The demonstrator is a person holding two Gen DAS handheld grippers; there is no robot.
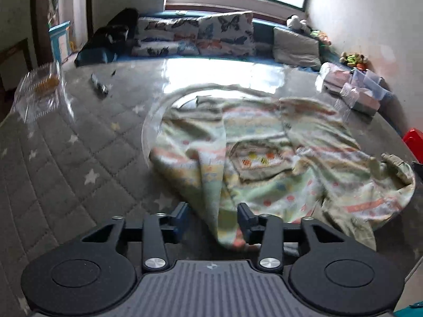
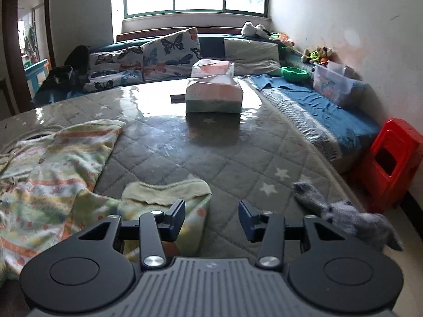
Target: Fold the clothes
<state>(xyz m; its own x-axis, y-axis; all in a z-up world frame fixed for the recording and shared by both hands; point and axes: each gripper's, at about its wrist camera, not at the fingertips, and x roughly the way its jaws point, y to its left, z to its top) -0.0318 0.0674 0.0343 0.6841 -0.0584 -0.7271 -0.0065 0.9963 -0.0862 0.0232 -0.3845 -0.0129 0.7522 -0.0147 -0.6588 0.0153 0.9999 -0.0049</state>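
A pastel striped child's garment [image 1: 264,158] with a patch pocket lies crumpled on the round table, which has a grey quilted star cover [image 1: 79,158]. My left gripper [image 1: 212,208] stands at its near edge with jaws apart. A raised fold of the cloth [image 1: 216,198] runs down between the fingers, and the pads do not press it. In the right wrist view the same garment [image 2: 53,174] fills the left side. Its green sleeve cuff [image 2: 169,190] lies just ahead of the left finger of my right gripper [image 2: 211,206], which is open over the table cover.
A tissue box [image 2: 214,92] stands mid-table, far side. A grey fluffy item [image 2: 351,216] hangs over the right table edge, near a red stool [image 2: 394,163]. A clear plastic container [image 1: 39,89] and a remote [image 1: 99,84] lie at the left. A cushioned bench [image 2: 317,105] lines the walls.
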